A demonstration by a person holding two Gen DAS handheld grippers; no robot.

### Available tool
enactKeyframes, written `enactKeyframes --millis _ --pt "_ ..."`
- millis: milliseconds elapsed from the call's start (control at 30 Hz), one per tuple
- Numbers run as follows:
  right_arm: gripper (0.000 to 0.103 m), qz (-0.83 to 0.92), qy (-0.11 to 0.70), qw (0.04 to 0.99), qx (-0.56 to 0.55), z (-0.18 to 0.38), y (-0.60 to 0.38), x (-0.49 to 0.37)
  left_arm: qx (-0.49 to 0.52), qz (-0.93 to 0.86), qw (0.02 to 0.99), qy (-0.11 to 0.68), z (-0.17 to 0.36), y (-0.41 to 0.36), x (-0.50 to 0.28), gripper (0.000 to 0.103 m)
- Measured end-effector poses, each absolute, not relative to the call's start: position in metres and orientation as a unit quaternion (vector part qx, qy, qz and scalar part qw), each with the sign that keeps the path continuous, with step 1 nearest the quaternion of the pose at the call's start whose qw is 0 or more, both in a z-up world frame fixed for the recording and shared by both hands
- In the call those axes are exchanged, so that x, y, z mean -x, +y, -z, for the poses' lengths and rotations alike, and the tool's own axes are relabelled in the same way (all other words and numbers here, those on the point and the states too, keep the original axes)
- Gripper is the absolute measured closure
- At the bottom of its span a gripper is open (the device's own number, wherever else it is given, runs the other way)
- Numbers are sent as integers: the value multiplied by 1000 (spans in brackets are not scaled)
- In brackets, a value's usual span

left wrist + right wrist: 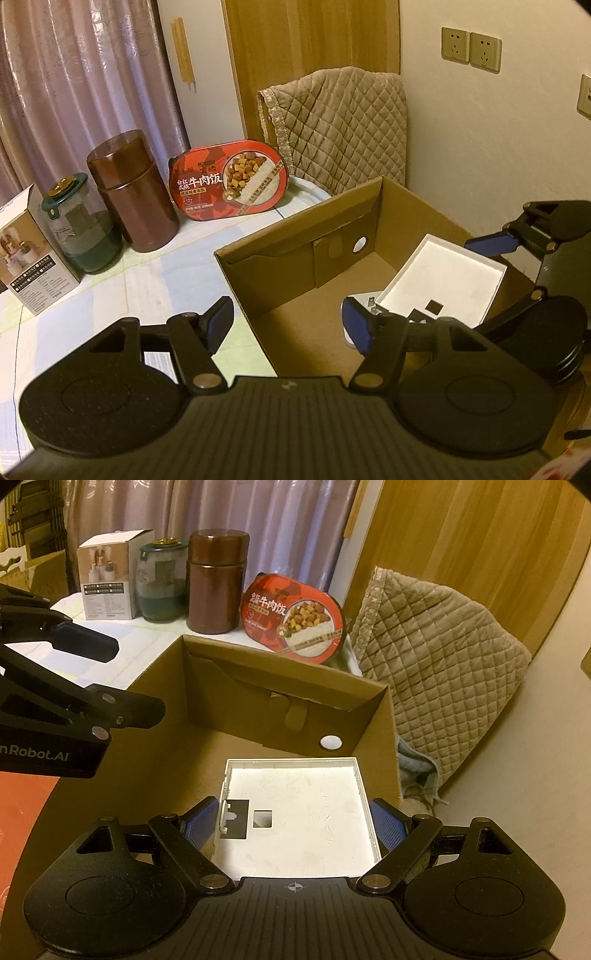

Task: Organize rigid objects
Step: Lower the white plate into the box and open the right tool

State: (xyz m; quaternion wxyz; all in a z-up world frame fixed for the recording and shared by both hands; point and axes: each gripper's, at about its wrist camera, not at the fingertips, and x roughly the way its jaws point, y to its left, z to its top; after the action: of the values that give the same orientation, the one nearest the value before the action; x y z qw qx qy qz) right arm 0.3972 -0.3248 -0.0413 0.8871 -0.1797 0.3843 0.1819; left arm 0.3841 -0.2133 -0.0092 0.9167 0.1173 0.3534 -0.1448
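Observation:
My right gripper (293, 825) is shut on a flat white square tray (299, 808), its blue pads on the tray's two side walls, holding it inside the open cardboard box (236, 686). In the left wrist view the tray (443, 280) sits tilted at the box's right side, with the right gripper (491, 245) on it. My left gripper (291, 325) is open and empty over the box's (295, 236) near left wall. It also shows in the right wrist view (110, 672) at the left.
On the table behind the box stand a red meal box (229, 181), a brown canister (133, 192), a green-lidded glass jar (81, 229) and a small white carton (29, 251). A quilted chair back (340, 125) stands beyond. Curtain and wall lie behind.

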Motion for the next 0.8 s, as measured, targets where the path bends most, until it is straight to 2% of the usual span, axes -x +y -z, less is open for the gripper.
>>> enactKeyframes --millis 800 --pt "18 -199 398 886 129 43 -320 -405 -104 143 919 353 7 -206 -384 42"
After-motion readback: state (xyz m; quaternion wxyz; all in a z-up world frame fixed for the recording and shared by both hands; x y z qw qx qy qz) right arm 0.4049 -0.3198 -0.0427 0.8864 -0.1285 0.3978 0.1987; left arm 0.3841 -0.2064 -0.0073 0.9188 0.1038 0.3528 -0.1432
